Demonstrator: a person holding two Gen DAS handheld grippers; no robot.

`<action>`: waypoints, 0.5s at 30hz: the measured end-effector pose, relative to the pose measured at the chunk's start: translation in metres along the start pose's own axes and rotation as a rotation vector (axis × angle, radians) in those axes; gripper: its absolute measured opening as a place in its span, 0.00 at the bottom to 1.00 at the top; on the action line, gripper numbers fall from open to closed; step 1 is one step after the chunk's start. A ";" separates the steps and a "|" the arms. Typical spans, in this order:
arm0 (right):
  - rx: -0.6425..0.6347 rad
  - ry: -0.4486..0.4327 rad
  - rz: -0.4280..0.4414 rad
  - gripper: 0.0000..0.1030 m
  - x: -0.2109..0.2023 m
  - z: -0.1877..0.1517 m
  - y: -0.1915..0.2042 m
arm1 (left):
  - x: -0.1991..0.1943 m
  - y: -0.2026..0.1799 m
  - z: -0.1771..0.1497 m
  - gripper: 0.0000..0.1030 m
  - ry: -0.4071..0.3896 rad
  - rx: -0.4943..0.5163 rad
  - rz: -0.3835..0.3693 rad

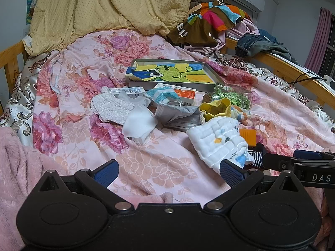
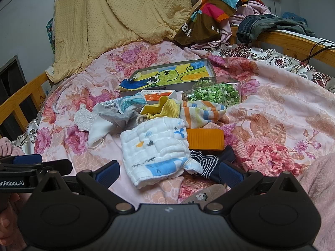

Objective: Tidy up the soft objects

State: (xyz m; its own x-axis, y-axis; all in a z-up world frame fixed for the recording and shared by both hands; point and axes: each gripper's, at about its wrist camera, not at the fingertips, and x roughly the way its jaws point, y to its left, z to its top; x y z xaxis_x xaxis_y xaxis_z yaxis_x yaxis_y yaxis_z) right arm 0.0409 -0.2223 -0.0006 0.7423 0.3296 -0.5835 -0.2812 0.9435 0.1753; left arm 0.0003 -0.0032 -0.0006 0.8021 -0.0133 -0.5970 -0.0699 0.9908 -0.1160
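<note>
A heap of soft items lies on the floral bedspread [image 1: 88, 146]. Nearest is a white quilted cloth with blue and yellow prints [image 1: 219, 144] [image 2: 155, 148]. Around it lie a navy striped sock [image 2: 207, 163], a yellow-cuffed striped sock [image 2: 188, 113], a grey face mask [image 1: 180, 115], a white cloth [image 1: 140, 123] and a white knitted sock [image 1: 111, 106]. My left gripper [image 1: 168, 172] hovers open just short of the quilted cloth. My right gripper [image 2: 169, 171] is open too, its fingers standing either side of that cloth's near edge. Both hold nothing.
A shallow box with a green cartoon drawing [image 1: 173, 73] sits behind the heap, beside a jar of green bits [image 2: 215, 93], an orange lid [image 2: 205, 139] and a medicine box [image 1: 184, 94]. A yellow quilt [image 1: 108, 10] and piled clothes [image 1: 209, 21] fill the back. Wooden rails [image 1: 289, 69] edge the bed.
</note>
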 end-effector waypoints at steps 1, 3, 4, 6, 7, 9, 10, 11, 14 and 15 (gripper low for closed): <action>0.000 -0.001 0.000 1.00 0.000 0.000 0.000 | 0.000 0.000 0.000 0.99 0.000 0.000 0.000; -0.001 0.000 0.000 1.00 0.000 0.000 0.000 | 0.000 0.000 0.000 0.99 0.000 -0.001 0.000; 0.000 0.001 0.001 1.00 0.000 0.000 0.000 | 0.000 0.000 0.000 0.99 0.000 -0.001 0.000; 0.000 0.008 0.004 1.00 0.004 0.000 -0.001 | 0.000 0.000 0.000 0.99 0.000 -0.002 -0.004; 0.000 0.013 0.009 1.00 0.004 -0.001 0.001 | 0.000 -0.001 0.000 0.99 0.000 -0.003 -0.005; 0.001 0.015 0.022 1.00 0.004 0.000 0.002 | 0.000 -0.001 0.001 0.99 0.005 -0.006 -0.009; -0.004 0.012 0.027 1.00 0.005 0.000 0.002 | -0.001 0.000 0.002 0.99 0.003 -0.013 -0.015; -0.019 0.014 0.033 1.00 0.006 0.001 0.003 | -0.002 0.001 0.003 0.99 -0.001 -0.024 -0.022; -0.048 0.044 0.073 1.00 0.014 0.004 0.004 | 0.001 0.006 0.006 0.99 0.007 -0.067 -0.047; -0.053 0.058 0.099 1.00 0.019 0.006 0.005 | 0.003 0.008 0.008 0.99 0.018 -0.081 -0.053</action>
State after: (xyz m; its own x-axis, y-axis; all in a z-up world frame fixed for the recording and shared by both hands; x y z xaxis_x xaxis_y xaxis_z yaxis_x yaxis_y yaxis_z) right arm 0.0568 -0.2112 -0.0058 0.6733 0.4170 -0.6105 -0.3845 0.9028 0.1927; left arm 0.0070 0.0056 0.0025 0.7953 -0.0687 -0.6023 -0.0760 0.9744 -0.2115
